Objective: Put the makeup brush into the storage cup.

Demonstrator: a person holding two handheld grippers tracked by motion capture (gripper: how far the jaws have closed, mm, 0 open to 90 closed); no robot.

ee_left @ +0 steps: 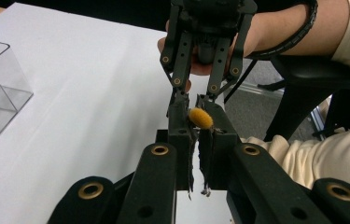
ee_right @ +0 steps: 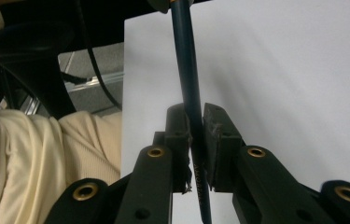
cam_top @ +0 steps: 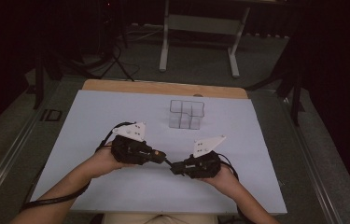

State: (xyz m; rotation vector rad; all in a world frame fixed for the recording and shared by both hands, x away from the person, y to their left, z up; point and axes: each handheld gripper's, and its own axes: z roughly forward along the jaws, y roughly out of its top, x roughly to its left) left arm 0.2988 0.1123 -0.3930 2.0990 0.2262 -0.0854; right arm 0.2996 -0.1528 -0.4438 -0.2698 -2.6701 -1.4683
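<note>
Both grippers meet nose to nose over the near middle of the white table, and the work in hand is a pass of a pencil between them. The left gripper has its fingers pressed together, pinching the pencil near its orange eraser end, which pokes out just above the tips. The right gripper comes in from the other side; its own view shows its fingers squeezed onto the dark blue-green shaft, the pencil running straight up between them. So the pencil hangs in the air, clamped at both ends, clear of the table top. This looks like the handover itself, with both hands holding. The next move probably calls for one gripper to let go cleanly while the other keeps a firm pinch, so that the pencil does not swivel or slip. The clear plastic box with compartments stands farther back on the table, well apart, a likely place for the pencil.
</note>
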